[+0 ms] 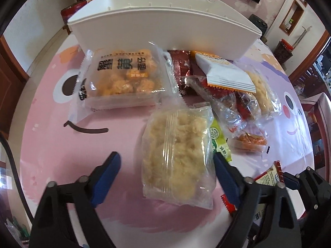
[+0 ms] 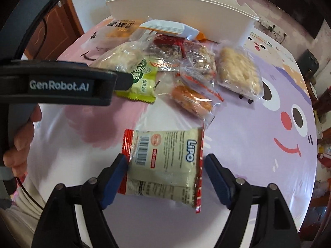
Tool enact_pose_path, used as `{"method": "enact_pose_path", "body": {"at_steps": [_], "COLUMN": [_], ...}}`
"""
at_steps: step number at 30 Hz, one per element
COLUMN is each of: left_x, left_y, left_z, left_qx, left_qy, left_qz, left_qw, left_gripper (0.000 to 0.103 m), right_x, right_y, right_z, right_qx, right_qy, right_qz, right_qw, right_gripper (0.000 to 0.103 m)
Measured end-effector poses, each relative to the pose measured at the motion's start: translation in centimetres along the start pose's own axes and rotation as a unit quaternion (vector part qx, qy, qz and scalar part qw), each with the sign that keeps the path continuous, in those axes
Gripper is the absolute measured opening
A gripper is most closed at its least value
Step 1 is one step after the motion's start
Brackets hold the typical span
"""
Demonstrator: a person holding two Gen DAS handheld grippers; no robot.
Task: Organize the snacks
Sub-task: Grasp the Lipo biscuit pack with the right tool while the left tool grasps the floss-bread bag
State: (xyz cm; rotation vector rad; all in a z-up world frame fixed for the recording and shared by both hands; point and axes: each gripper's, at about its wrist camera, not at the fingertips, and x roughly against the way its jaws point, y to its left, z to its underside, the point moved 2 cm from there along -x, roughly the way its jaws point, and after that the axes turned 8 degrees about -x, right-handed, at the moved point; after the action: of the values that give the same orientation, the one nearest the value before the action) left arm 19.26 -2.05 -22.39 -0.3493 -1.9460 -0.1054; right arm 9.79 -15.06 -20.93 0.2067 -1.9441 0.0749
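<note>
My left gripper (image 1: 166, 156) hangs open over a clear packet of pale crumbly snack (image 1: 178, 155) that lies on the table between its blue fingers (image 1: 107, 175). The right finger is at the packet's edge and the left one stands well apart. My right gripper (image 2: 165, 157) is open around a cream and red Lipo packet (image 2: 167, 161), flat on the table. Its left finger is at the packet's red edge and the other is clear of it. A white bin (image 1: 165, 31) (image 2: 186, 14) stands at the back of the table.
Between the grippers and the bin lies a heap of snacks: a large orange-filled packet (image 1: 122, 78), a white and orange pack (image 1: 225, 72), a green packet (image 2: 140, 80), and clear wrapped bars (image 2: 198, 101). The left gripper's body (image 2: 62, 84) crosses the right wrist view. A pink and purple cartoon cloth (image 2: 269, 144) covers the table.
</note>
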Motion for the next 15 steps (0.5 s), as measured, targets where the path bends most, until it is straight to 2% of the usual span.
{"method": "enact_pose_path", "body": {"at_steps": [1, 4, 5, 6, 7, 9, 15], "left_x": [-0.1, -0.5, -0.4, -0.4, -0.4, -0.4, -0.2], "left_y": [0.1, 0.0, -0.1, -0.2, -0.3, -0.5, -1.8], "left_z": [0.0, -0.1, -0.1, -0.1, -0.1, 0.0, 0.4], "left_qx": [0.003, 0.014, 0.013, 0.013, 0.015, 0.016, 0.006], "left_qy": [0.001, -0.004, -0.006, -0.007, -0.007, -0.009, -0.008], "left_qz": [0.009, 0.037, 0.044, 0.053, 0.058, 0.061, 0.034], "left_qw": [1.0, 0.9992, 0.9989, 0.9985, 0.9982, 0.998, 0.9994], "left_gripper": [0.082, 0.067, 0.059, 0.053, 0.051, 0.043, 0.041], "right_x": [0.0, 0.0, 0.0, 0.0, 0.3, 0.3, 0.6], "right_y": [0.0, -0.1, -0.3, -0.4, -0.5, -0.8, -1.4], "right_z": [0.0, 0.1, 0.1, 0.0, 0.0, -0.1, 0.3], "right_qx": [0.001, 0.003, 0.001, 0.0, -0.001, -0.006, -0.023], "right_qy": [-0.002, -0.007, -0.008, -0.012, -0.016, -0.02, -0.029], "right_qz": [0.002, 0.003, 0.004, 0.004, 0.002, 0.0, -0.02], "right_qw": [1.0, 1.0, 1.0, 1.0, 1.0, 1.0, 0.999], "right_gripper": [0.078, 0.077, 0.07, 0.059, 0.058, 0.045, 0.043]}}
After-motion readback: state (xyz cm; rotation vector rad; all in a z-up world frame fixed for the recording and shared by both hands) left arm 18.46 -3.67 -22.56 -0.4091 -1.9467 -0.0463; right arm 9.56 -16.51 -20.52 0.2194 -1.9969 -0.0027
